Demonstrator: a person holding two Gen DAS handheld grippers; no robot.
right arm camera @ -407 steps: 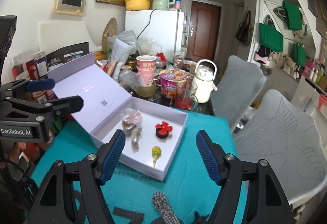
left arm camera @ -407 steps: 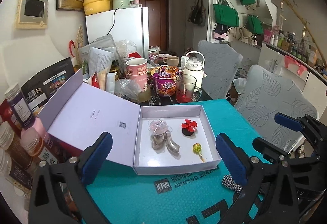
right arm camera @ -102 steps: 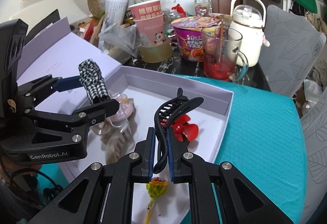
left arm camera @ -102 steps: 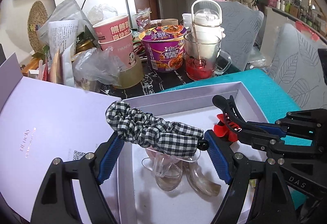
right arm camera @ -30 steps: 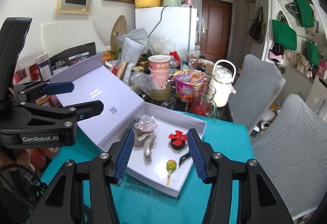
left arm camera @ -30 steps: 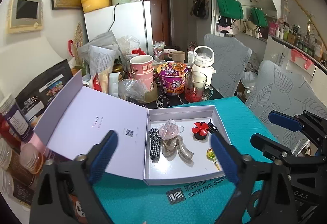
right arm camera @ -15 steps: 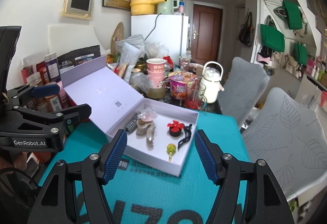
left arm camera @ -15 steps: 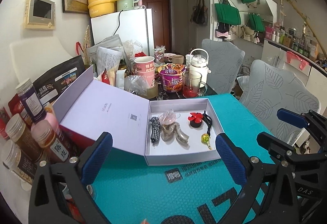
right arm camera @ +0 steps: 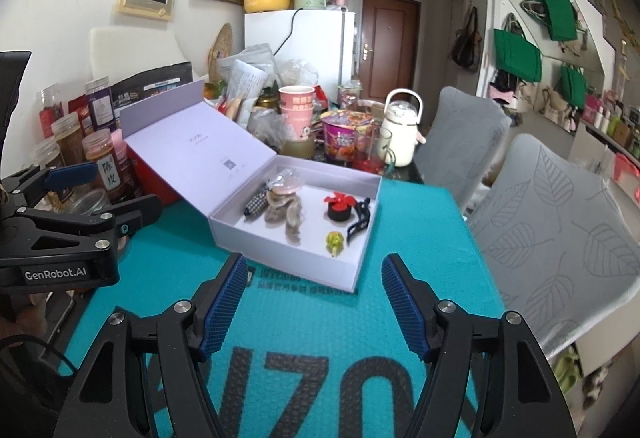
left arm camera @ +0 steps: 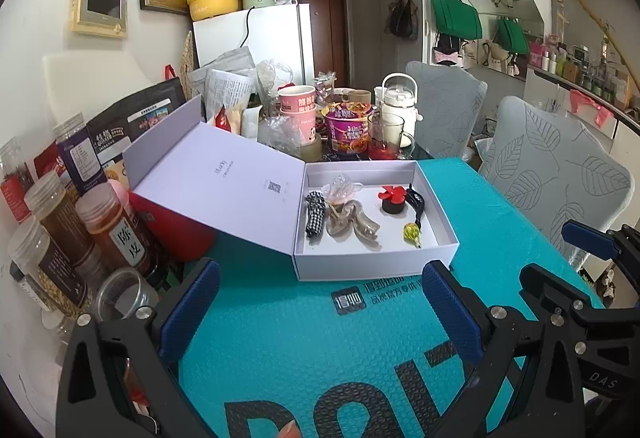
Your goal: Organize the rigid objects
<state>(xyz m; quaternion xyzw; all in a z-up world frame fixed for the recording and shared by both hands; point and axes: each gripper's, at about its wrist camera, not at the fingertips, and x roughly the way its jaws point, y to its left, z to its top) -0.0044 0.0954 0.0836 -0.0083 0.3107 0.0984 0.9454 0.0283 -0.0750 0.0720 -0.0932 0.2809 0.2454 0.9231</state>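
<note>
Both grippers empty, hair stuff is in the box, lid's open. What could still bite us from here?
1. The open lid leans back toward the jars and the red container; swinging it shut could knock them.
2. The black claw clip lies near the box's right wall; it might catch the closing lid.
3. The box sits near the clutter behind it; pushing it back could tip the glass mug.

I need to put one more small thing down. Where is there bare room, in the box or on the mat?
The teal mat lies bare in front of the white box and along its right side toward the grey chairs. Inside, the near-left corner below the checked scrunchie is free. It is crowded behind the box and by the jars left of the open lid.
</note>
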